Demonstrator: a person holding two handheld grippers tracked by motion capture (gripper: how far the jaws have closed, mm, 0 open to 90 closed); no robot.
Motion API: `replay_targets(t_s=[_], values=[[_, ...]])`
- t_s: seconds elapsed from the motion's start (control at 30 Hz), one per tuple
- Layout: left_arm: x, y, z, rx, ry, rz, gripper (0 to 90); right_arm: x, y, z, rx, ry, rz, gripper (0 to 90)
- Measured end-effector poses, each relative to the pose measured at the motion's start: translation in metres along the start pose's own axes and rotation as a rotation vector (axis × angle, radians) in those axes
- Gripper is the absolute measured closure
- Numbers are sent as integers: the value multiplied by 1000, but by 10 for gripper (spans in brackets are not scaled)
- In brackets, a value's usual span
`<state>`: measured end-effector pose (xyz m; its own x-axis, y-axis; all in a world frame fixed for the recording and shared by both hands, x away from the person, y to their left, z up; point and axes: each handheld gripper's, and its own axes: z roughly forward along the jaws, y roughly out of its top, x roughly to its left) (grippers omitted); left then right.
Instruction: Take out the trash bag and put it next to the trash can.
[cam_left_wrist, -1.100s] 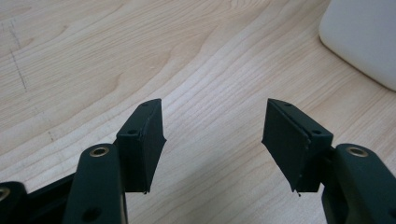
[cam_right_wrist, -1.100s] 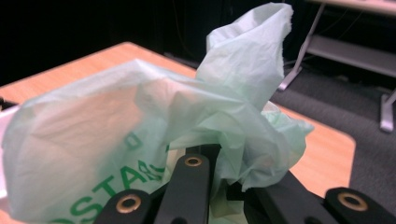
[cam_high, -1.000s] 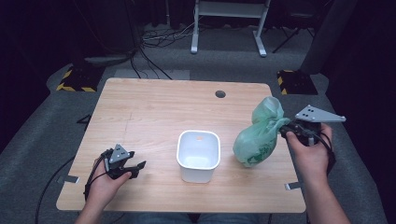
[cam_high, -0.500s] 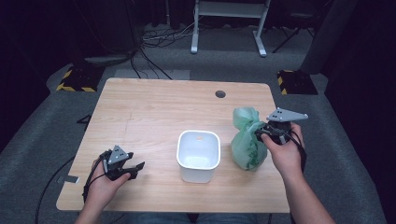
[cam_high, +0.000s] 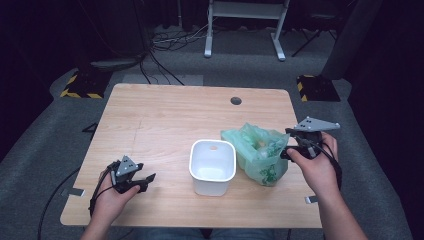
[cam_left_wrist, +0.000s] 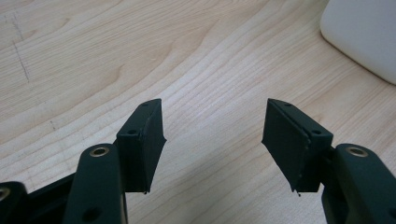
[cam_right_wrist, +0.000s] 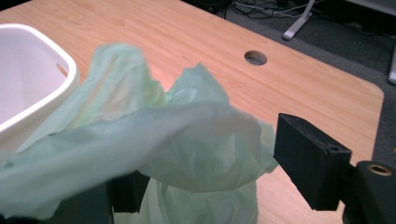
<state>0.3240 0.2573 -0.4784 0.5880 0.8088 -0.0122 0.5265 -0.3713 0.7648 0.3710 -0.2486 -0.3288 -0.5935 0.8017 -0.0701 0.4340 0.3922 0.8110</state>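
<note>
Here, a light wooden table (cam_high: 165, 125) spans the high view, with a small round hole (cam_high: 236, 100) near its far edge; grey carpet (cam_high: 45, 150) surrounds it, and a white metal frame (cam_high: 245, 20) stands on the floor beyond, with black-and-yellow striped blocks (cam_high: 80, 85) off the far corners. A white tub (cam_high: 212, 166), open at the top with rounded corners, stands upright near the middle of the near half of the table; its inside looks bare apart from a small hole in the far wall. A pale green plastic bag (cam_high: 259, 152) sits on the table just beside the tub on the right, crumpled, its mouth gaping upward; its contents cannot be made out. The right gripper (cam_high: 294, 150), held in the person's right hand (cam_high: 315, 167), meets the bag's right side; in the right gripper view the jaws stand apart, the film of the bag (cam_right_wrist: 154, 140) draped between them and over the left one, so they are not pinched on it; the tub rim (cam_right_wrist: 56, 84) lies at the left of that view. The left gripper (cam_high: 145, 179) rests low over the near left part of the table in the left hand (cam_high: 112, 197), well apart from the tub; in the left gripper view its jaws are wide apart over bare wood, holding nothing, with a corner of the tub (cam_left_wrist: 369, 37) at upper right.
</note>
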Motion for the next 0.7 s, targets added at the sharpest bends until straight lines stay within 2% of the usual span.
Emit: replay_targets(t_s=[0.13,0.17,0.2,0.23,0.27,0.3,0.33,0.4,0.5,0.7], values=[[-1,0,0,-3,-2,-3,387,-2,10,-3,-132,-1,26,307],[0,0,-1,-3,2,2,387,-1,12,3,-120,-1,16,305],[0,0,-1,-2,-2,-1,387,1,14,13,-41,5,-16,318],[-1,0,-1,-4,-3,-5,387,2,13,26,86,32,-41,319],[0,0,-1,-7,-1,-3,387,5,11,38,218,71,-40,316],[0,0,-1,-9,-2,-4,387,7,8,44,286,90,-37,335],[0,0,-1,-9,-5,-6,387,9,6,46,294,84,-42,340],[0,0,-1,-10,-6,-7,387,10,3,42,276,55,-49,333],[1,-1,-1,-9,-2,-2,387,9,-3,29,175,55,-37,329],[0,1,-5,-18,-2,-8,386,4,-18,0,53,36,-10,320]])
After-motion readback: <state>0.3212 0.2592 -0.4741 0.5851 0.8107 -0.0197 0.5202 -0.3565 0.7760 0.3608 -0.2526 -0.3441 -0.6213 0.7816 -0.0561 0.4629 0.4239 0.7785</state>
